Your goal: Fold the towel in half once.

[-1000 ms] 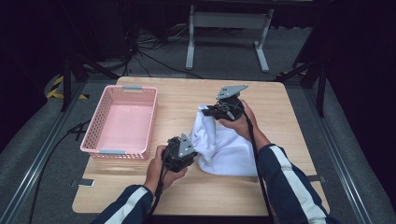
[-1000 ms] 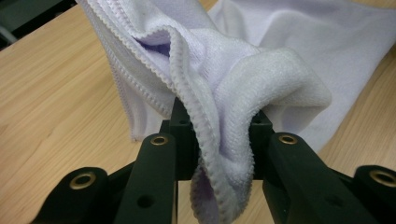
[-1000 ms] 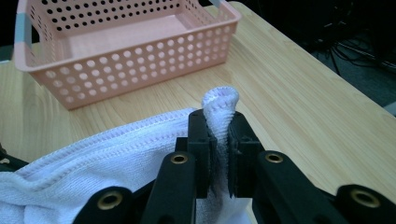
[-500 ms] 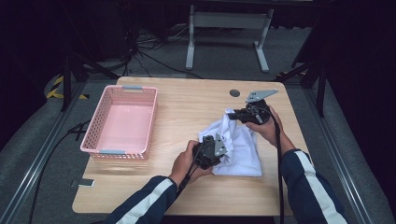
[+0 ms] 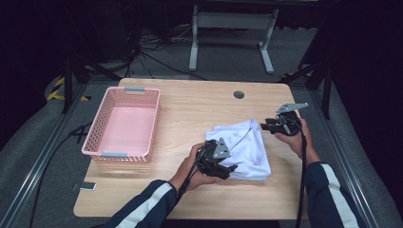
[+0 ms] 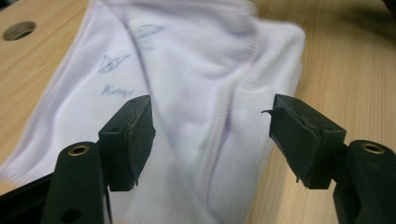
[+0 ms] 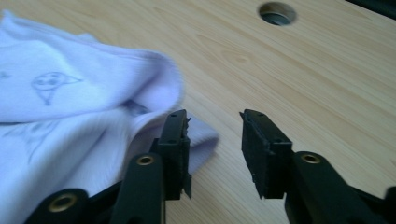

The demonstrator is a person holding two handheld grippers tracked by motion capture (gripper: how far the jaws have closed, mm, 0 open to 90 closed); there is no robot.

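A white garment (image 5: pixel 243 145) with small blue drawings lies folded on the wooden table (image 5: pixel 190 114), right of the middle. My left gripper (image 5: pixel 227 167) is at its near left edge. In the left gripper view the jaws (image 6: pixel 212 109) stand open over the garment (image 6: pixel 187 65); they have just been opening and the pads press on nothing. My right gripper (image 5: pixel 267 126) is at the garment's far right corner. Its jaws (image 7: pixel 214 119) have also just been opening and stand open. The garment's hem (image 7: pixel 201 135) lies on the table by the left jaw.
A pink plastic basket (image 5: pixel 97 130) stands on the left of the table, with nothing in it. A round cable hole (image 5: pixel 239 94) is in the tabletop at the back. Metal rails run along the floor on both sides, and a grey stand is behind the table.
Both hands have moved to the right, the right one farther and lower. The garment has gone from a raised bunch to a flat fold. Both grippers' jaws have opened off the cloth.
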